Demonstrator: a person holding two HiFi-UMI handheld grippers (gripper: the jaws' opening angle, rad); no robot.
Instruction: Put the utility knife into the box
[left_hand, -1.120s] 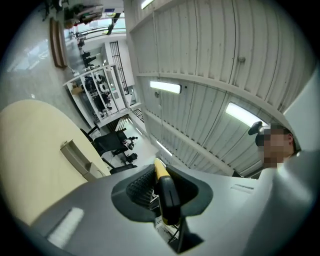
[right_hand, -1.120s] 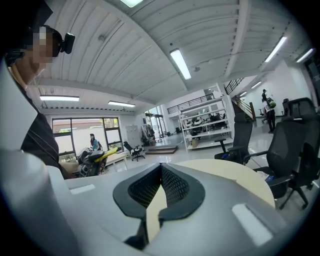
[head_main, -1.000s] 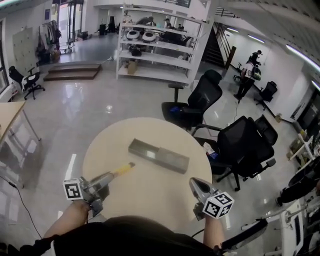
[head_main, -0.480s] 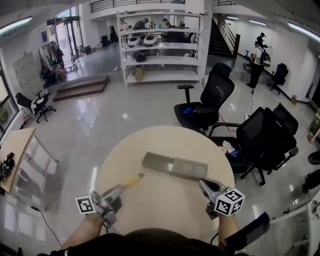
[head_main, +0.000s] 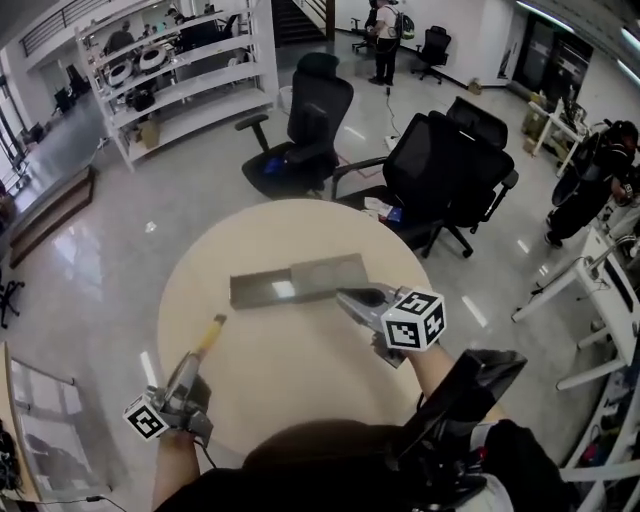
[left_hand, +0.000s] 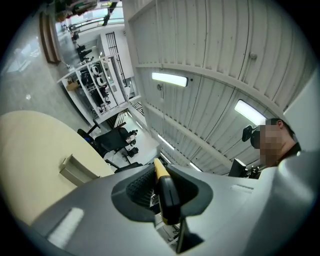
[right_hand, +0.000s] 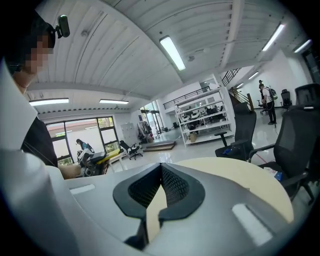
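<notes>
Left gripper (head_main: 193, 362): grey moulded shell tapering to two jaws; at the table's (head_main: 290, 375) near left rim.
Right gripper (head_main: 346, 294): same grey shell; above the table's right half.
Marker cubes (head_main: 147, 418) (head_main: 414, 320): white, black square codes.
Jaw pads (left_hand: 140, 186) (right_hand: 175, 186): black, finely ribbed.
Shell patches (right_hand: 247, 217): pale, oblong.
Clothing (head_main: 300, 470): black garment; at the table's near edge.

utility knife (head_main: 212, 331): yellow, black | box (head_main: 270, 289): grey | table (head_main: 290, 372): beige | chairs (head_main: 445, 165): black
</notes>
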